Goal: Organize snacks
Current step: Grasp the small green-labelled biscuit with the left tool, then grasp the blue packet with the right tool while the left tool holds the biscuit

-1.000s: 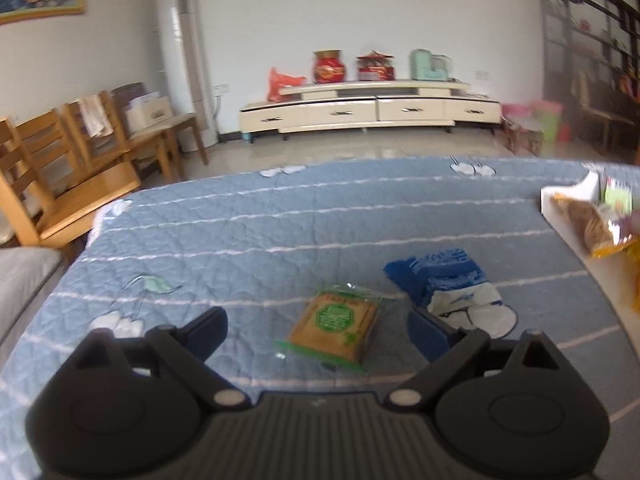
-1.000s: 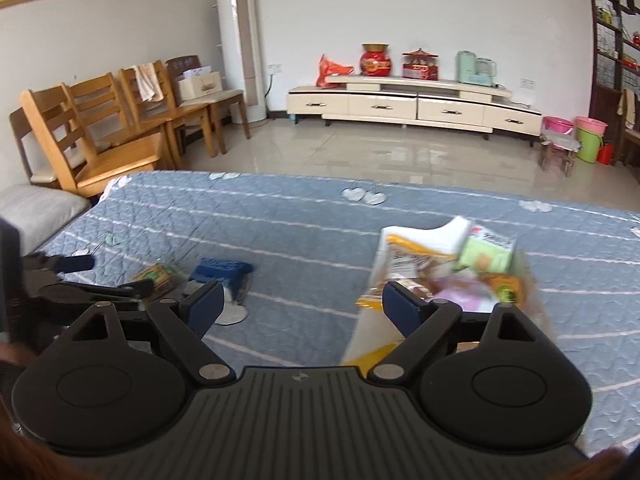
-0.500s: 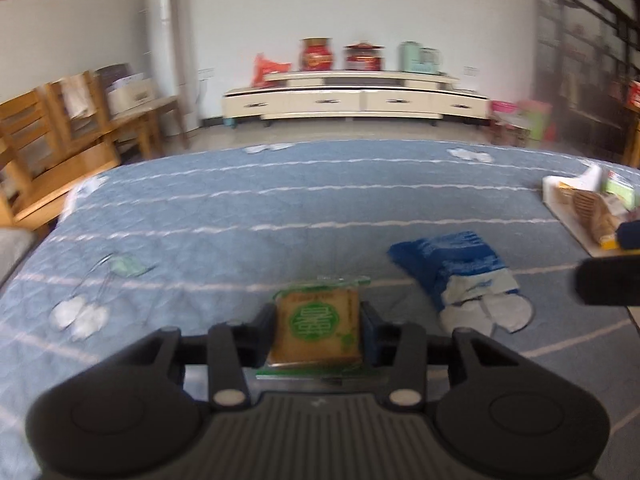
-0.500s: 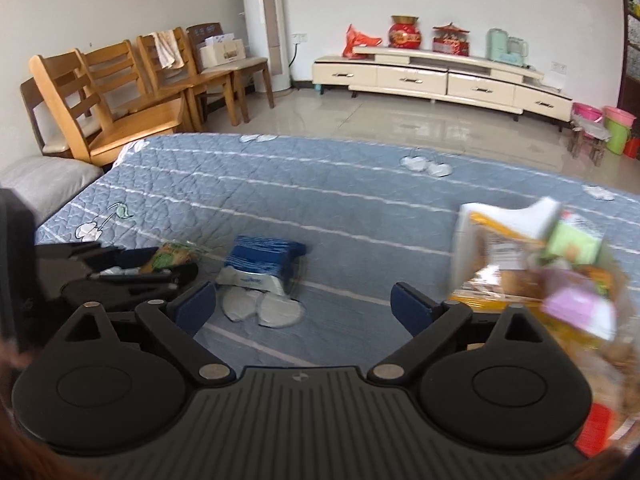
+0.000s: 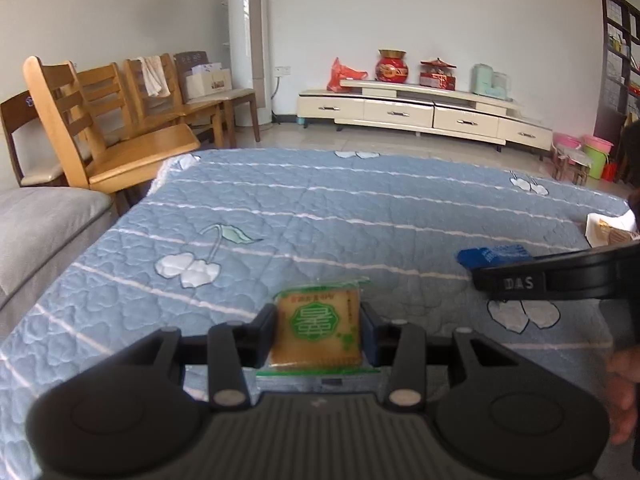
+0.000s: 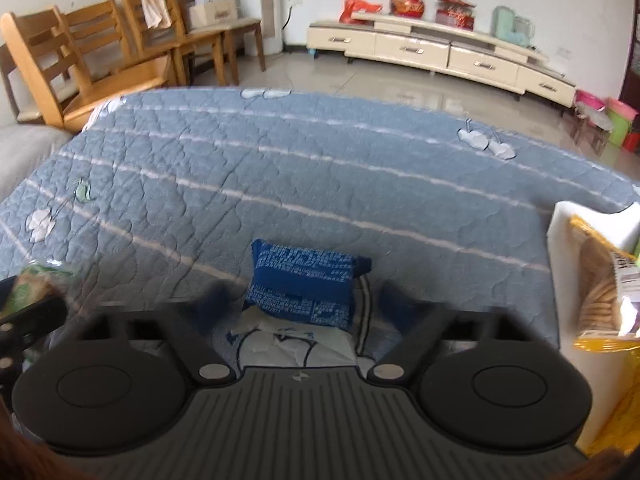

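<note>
Gripping the green-labelled biscuit packet [image 5: 318, 330] low in the frame, the left gripper [image 5: 319, 334] pinched it tight; the right gripper [image 6: 301, 304] was closing around the blue snack packet [image 6: 306, 284], pads not yet touching.

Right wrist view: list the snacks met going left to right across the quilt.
Green-labelled square biscuit packet at the left edge → dark blue snack packet in the middle → yellow bag of round biscuits at the right.
</note>
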{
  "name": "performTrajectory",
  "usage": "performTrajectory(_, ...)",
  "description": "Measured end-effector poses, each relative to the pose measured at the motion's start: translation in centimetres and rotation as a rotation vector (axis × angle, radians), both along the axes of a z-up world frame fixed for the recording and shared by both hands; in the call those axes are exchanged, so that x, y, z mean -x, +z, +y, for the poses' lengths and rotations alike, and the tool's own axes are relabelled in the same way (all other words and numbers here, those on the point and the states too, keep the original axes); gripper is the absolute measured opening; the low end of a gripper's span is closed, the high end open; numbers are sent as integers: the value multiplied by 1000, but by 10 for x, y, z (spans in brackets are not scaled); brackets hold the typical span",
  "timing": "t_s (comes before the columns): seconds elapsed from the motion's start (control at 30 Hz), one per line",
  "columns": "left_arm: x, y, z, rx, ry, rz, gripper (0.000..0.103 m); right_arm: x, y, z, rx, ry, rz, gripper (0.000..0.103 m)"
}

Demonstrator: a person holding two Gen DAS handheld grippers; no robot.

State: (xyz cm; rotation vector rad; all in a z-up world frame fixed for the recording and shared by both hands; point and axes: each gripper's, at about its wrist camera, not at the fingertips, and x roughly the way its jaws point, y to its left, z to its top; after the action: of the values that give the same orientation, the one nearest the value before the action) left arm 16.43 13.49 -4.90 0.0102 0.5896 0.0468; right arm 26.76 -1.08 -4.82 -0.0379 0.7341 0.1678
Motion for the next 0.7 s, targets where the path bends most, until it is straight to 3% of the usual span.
performTrajectory(0.2, 17, 8, -9, -1, 18, -12, 42, 31, 15, -9, -2, 32, -48, 59)
performTrajectory(0.7, 112, 45, -23, 7, 64, -42, 42, 187, 76, -44, 6, 73, -165, 59)
